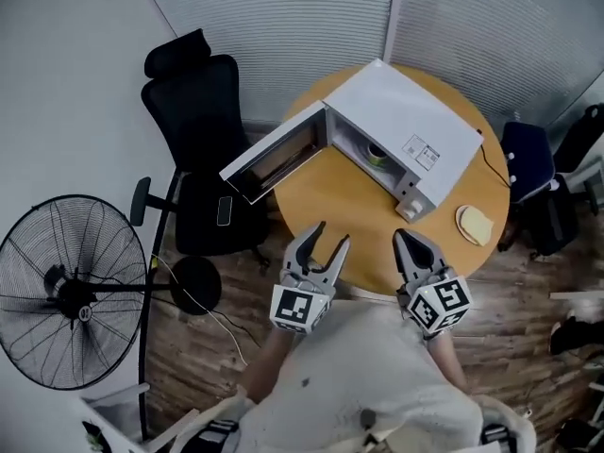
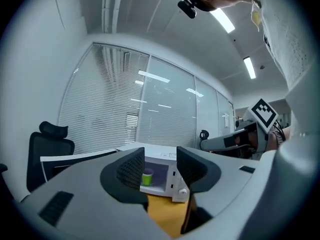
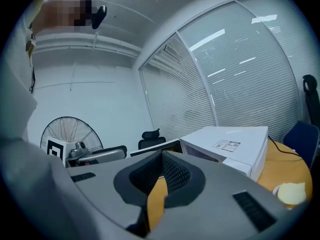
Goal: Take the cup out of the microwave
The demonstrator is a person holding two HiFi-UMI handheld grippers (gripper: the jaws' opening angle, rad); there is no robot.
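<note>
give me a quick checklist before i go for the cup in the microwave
1. Microwave door swung open: ok.
2. Green cup upright inside the cavity: ok.
3. Left claw open, nothing between its jaws: ok.
4. Right claw ready to grasp: not ok, its jaws are together and hold nothing.
5. Table bare between the claws and the microwave opening: ok.
6. Cup empty or filled: cannot tell.
</note>
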